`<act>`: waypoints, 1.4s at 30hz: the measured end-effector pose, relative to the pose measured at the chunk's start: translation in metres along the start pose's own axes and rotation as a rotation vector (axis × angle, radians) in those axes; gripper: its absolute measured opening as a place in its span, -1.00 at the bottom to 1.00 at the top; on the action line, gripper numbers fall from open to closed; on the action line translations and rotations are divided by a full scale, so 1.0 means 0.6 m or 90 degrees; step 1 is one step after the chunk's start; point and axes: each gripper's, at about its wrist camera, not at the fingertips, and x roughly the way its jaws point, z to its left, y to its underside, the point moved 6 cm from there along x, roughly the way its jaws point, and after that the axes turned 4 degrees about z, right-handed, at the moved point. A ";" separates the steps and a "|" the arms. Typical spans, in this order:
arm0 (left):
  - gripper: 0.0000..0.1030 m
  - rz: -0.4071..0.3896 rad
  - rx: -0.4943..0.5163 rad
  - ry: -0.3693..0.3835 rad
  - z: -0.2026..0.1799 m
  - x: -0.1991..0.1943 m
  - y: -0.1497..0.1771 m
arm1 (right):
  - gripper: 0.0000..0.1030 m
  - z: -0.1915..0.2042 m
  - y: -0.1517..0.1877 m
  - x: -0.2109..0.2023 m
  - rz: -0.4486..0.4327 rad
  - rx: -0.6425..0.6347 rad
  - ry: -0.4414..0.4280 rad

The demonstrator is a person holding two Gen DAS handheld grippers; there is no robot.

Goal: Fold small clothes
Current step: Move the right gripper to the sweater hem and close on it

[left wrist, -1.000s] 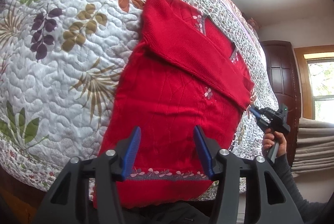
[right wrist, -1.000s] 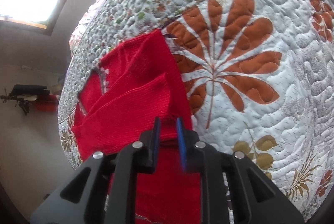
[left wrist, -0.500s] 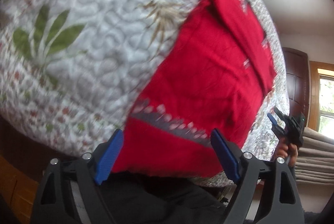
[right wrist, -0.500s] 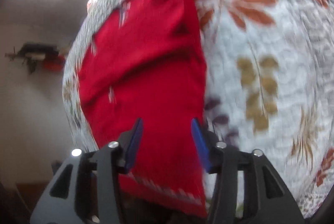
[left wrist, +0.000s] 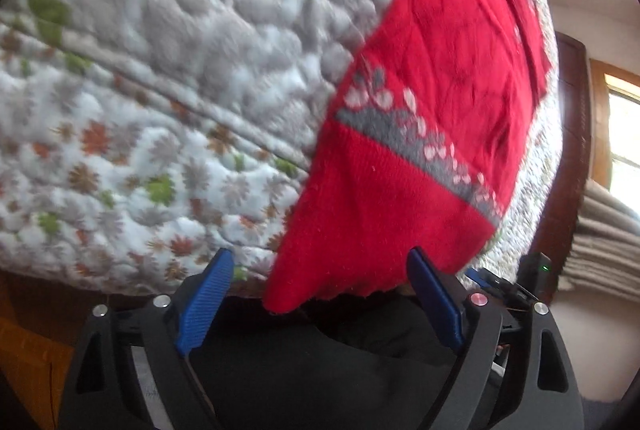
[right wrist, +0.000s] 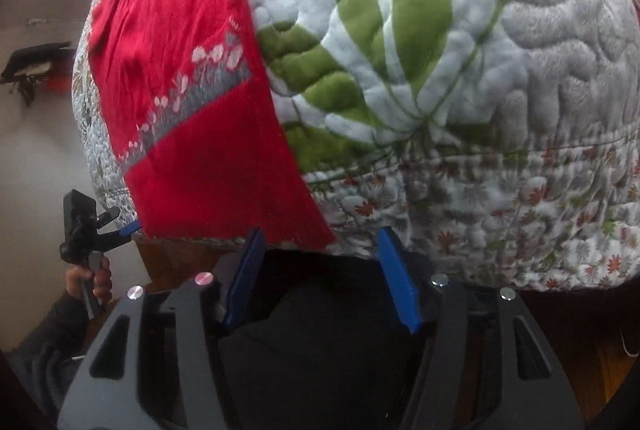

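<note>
**Sweater hem hangs over the bed edge, both grippers released**

Sweater (left wrist: 432, 77) is what we see first: red knit with a grey band of pale petal shapes across its lower part, lying on the quilted bedspread (left wrist: 200, 29). Its ribbed hem droops past the edge of the bed, just in front of both cameras.

In the left wrist view, our left gripper (left wrist: 320, 294) is spread wide, its blue pads (left wrist: 204, 302) standing either side of the hem's lower corner. The fabric edge lies between them, but we cannot say for certain that either pad touches it; the picture is soft with motion blur. Nothing is pinched.

In the right wrist view, our right gripper (right wrist: 320, 270) is likewise spread, holding nothing. The hem's other corner hangs just above and between its pads, closer to the left one.

The bedspread shows large green leaves (right wrist: 384, 29) beside the sweater and a border of small red and grey flowers along the side of the bed.

At the left of the right wrist view, a hand (right wrist: 90, 280) in a dark sleeve grips the handle of the left gripper, near the hem's far corner.
</note>
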 end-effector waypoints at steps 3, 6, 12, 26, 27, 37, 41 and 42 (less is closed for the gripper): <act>0.56 0.013 0.010 0.005 -0.001 0.017 0.007 | 0.14 0.009 -0.003 0.012 -0.008 -0.033 0.003; 0.35 0.022 0.016 0.009 -0.004 0.028 0.010 | 0.14 0.002 -0.006 0.025 -0.003 -0.046 0.010; -0.03 0.032 0.018 0.004 -0.010 0.035 0.010 | 0.01 0.010 -0.016 0.038 0.010 -0.063 -0.001; -0.89 0.068 0.019 -0.012 -0.008 0.044 0.005 | -0.68 0.019 -0.013 0.049 0.032 -0.041 -0.033; -0.87 0.063 0.020 -0.005 -0.011 0.039 0.006 | -0.86 0.021 -0.011 0.047 0.032 -0.048 -0.031; -0.88 0.020 0.001 0.040 -0.014 -0.014 0.028 | -0.90 0.018 0.013 -0.003 -0.002 -0.021 -0.063; -0.88 0.015 0.001 0.043 -0.018 -0.019 0.052 | -0.91 0.021 0.027 -0.017 -0.002 -0.028 -0.060; -0.88 0.013 0.000 0.043 -0.017 -0.019 0.056 | -0.91 0.022 0.030 -0.020 -0.001 -0.029 -0.058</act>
